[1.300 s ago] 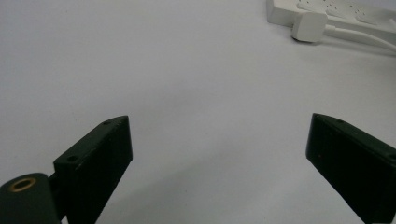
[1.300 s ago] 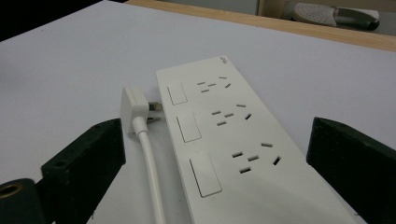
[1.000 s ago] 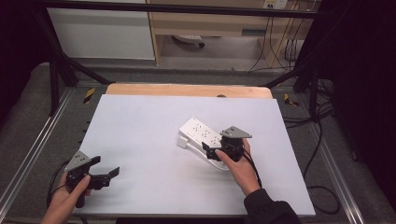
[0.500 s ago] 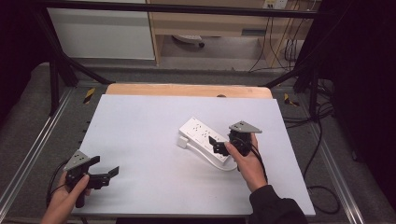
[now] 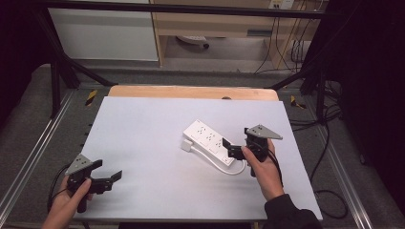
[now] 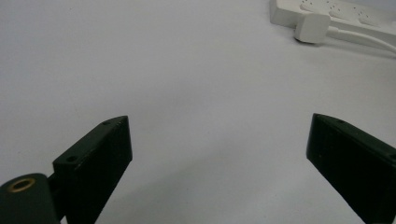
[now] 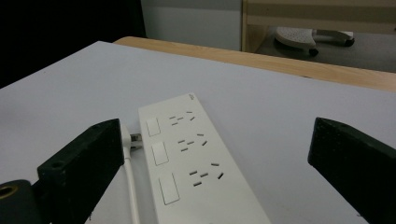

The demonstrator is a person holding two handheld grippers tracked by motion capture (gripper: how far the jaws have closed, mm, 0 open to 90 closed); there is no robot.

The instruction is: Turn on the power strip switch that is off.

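Note:
A white power strip (image 5: 209,140) with three switches lies slantwise on the white table (image 5: 143,124), right of centre. Its white plug (image 5: 186,146) rests beside its far-left end, and the cable (image 5: 235,171) loops round the near end. My right gripper (image 5: 229,148) is open at the strip's near right end, pointing left. In the right gripper view the power strip (image 7: 187,158) runs up between the wide jaws of the right gripper (image 7: 217,128), with the plug (image 7: 134,140) at its left. My left gripper (image 5: 108,170) is open over bare table at the front left, holding nothing.
The left gripper (image 6: 219,123) faces bare white tabletop, with the power strip (image 6: 336,11) and plug (image 6: 311,26) far off at the upper right. A wooden strip (image 5: 191,92) edges the table's far side. Metal rails (image 5: 36,157) flank the table; cables (image 5: 329,143) lie on the floor at right.
The right hand and its gripper have slid a little to the right, back toward the strip's near end. The strip and the left gripper have stayed in place.

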